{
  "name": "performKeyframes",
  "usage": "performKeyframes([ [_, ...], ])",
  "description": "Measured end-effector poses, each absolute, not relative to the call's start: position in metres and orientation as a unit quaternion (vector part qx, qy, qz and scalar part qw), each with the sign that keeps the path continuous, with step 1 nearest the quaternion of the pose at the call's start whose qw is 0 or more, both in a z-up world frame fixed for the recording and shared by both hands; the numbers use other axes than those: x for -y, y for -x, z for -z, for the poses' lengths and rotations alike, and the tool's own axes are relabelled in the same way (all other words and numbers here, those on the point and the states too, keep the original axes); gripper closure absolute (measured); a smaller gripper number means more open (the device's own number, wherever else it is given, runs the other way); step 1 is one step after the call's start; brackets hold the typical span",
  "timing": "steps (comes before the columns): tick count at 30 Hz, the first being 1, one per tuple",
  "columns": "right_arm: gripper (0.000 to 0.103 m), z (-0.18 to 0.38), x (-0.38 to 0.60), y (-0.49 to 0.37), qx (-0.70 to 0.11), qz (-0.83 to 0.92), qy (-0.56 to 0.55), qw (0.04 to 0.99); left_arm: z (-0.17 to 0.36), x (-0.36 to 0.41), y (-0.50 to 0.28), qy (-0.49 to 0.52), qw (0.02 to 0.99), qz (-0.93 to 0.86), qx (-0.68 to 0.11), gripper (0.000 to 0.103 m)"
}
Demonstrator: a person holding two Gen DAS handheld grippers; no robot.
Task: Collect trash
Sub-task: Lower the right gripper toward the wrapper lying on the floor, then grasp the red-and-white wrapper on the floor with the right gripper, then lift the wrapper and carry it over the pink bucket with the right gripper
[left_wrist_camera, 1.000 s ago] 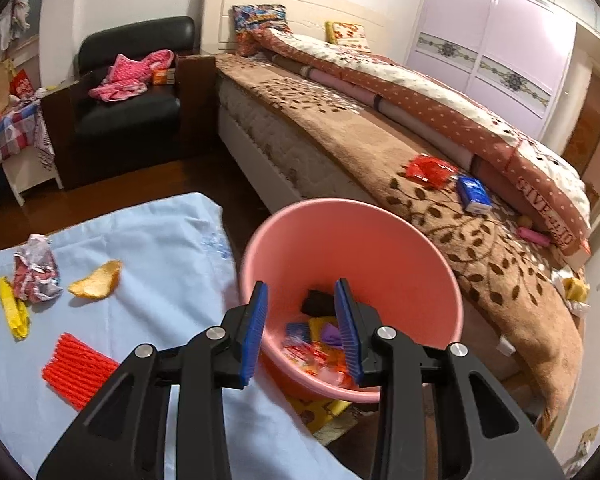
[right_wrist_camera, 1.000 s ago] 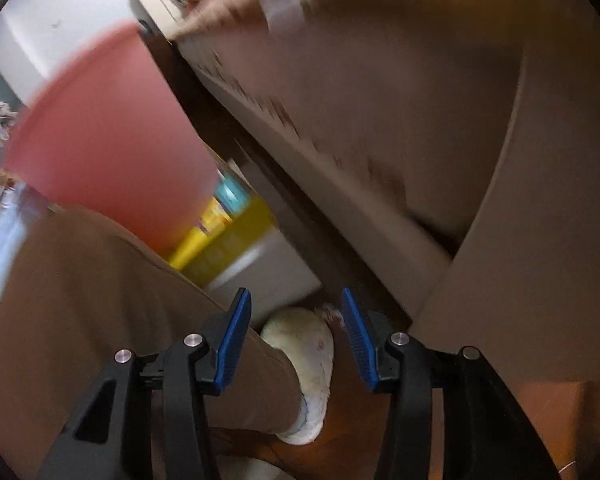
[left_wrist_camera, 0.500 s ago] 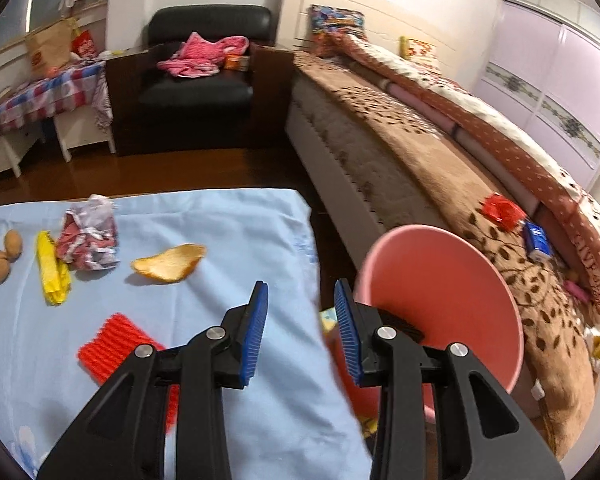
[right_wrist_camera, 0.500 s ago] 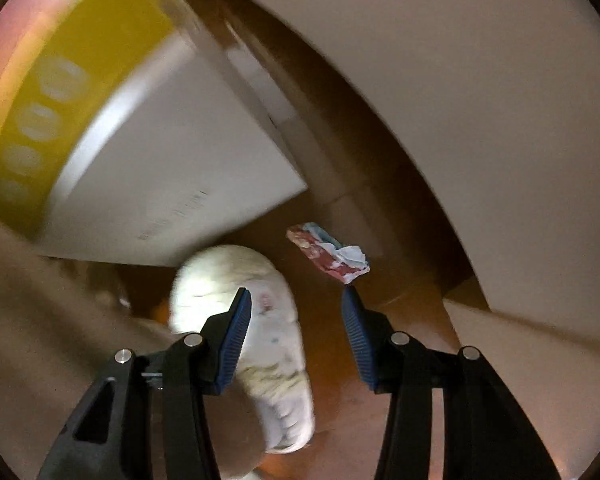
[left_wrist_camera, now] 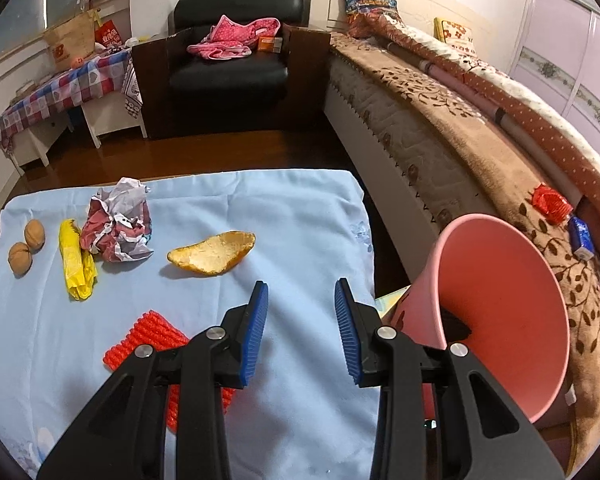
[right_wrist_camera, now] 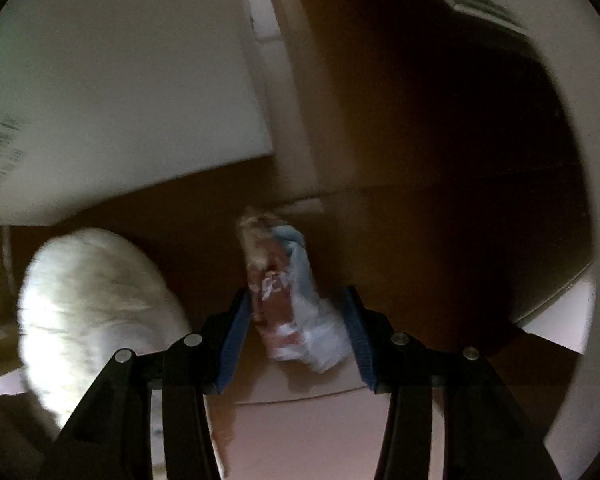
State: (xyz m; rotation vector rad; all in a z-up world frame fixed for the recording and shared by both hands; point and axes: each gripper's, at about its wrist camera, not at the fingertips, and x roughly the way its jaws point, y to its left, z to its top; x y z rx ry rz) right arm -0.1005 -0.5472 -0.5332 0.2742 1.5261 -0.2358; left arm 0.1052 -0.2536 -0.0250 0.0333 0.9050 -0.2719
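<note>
The left gripper (left_wrist_camera: 301, 328) hangs over the light blue cloth (left_wrist_camera: 292, 216), its blue pads well apart with nothing between them. On the cloth lie an orange peel (left_wrist_camera: 212, 254), a crumpled red-and-white wrapper (left_wrist_camera: 118, 226), a yellow wrapper (left_wrist_camera: 75, 260), two walnuts (left_wrist_camera: 26, 246) and a red foam net (left_wrist_camera: 156, 344) partly under the gripper's left finger. The pink bin (left_wrist_camera: 500, 308) stands just off the cloth's right edge, beside the bed (left_wrist_camera: 440, 120).

The right gripper (right_wrist_camera: 296, 336) points down at the dark wooden floor (right_wrist_camera: 440, 220). A crumpled wrapper (right_wrist_camera: 288, 300), red, white and pale blue, lies on the floor between its parted jaws; the picture is blurred, and I cannot tell whether the pads touch it. A white slipper (right_wrist_camera: 96, 304) is just to the left.
</note>
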Motion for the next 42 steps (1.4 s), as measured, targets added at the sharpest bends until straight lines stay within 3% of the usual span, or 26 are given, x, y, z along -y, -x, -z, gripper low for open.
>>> performKeyframes([
  [2,0.057,0.532,0.546,0.099,-0.676,0.107,-0.119,0.719,0.028,0.255,-0.107,-0.021,0.889,0.128,-0.44,0.068],
  [4,0.079,0.528,0.546,0.096,-0.67,0.105,-0.117,0.725,0.031,0.257,-0.109,-0.025,0.888,0.125,-0.443,0.068],
  [8,0.082,0.52,0.549,0.094,-0.672,0.102,-0.15,0.718,0.033,0.259,-0.111,-0.023,0.886,0.125,-0.446,0.068],
  [26,0.082,0.364,0.542,0.152,-0.609,0.176,-0.17,0.754,0.004,0.203,-0.058,0.048,0.892,0.17,-0.415,0.068],
  [42,0.081,0.16,0.512,0.188,-0.454,0.229,-0.14,0.85,-0.024,0.143,0.001,0.108,0.901,0.192,-0.375,0.068],
])
